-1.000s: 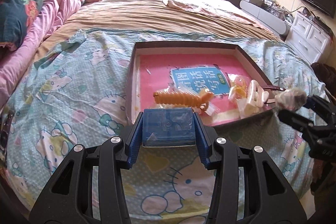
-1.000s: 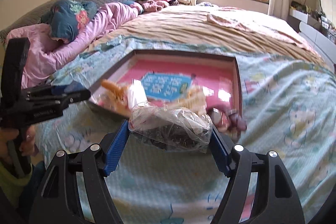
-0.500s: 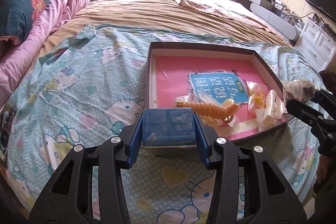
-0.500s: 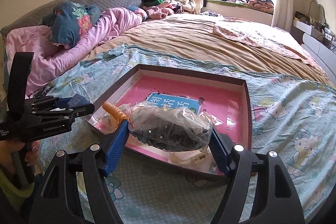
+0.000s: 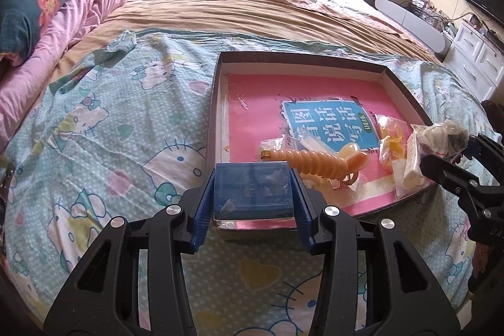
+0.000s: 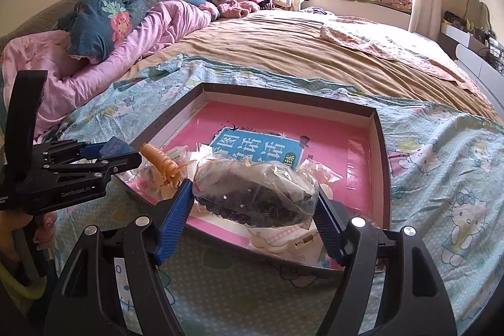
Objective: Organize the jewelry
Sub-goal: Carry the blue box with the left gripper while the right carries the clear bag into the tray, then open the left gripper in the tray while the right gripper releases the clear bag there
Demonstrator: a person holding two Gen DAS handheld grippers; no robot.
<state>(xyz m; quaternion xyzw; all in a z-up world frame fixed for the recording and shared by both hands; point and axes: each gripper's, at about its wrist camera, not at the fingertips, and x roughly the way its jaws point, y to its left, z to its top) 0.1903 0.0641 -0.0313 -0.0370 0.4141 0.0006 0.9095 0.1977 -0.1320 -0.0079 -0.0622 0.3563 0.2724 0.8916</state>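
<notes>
The left gripper [image 5: 252, 194] pinches a small clear blue plastic box [image 5: 252, 189] between its blue fingers [image 5: 201, 210], holding it over the near left corner of the shallow dark-rimmed tray [image 5: 217, 103] that lies on the Hello Kitty bedsheet [image 5: 104, 131]. The right gripper [image 6: 255, 203] is clamped on a crumpled clear bag of dark beads [image 6: 255, 194], and it hangs over the near edge of the same tray [image 6: 382, 166]; in the left wrist view that bag [image 5: 444, 136] shows at the tray's right side, held by the black right gripper [image 5: 453, 156]. Inside the tray lies a pink book with a blue title panel [image 5: 327, 125], and on its near part rests an orange spiral hair clip [image 5: 321, 164], with a small gold clasp at its left end. Beside it to the right lie a small packet with yellow pieces [image 5: 390, 140] and a white clip [image 5: 412, 166], close together near the tray's right wall. In the right wrist view the orange clip [image 6: 160, 162] sits just left of the bag, and the left gripper [image 6: 104, 156] with its blue box is near the tray's left corner. A pink quilt [image 6: 126, 52] and a tan blanket [image 6: 283, 52] cover the bed behind.
</notes>
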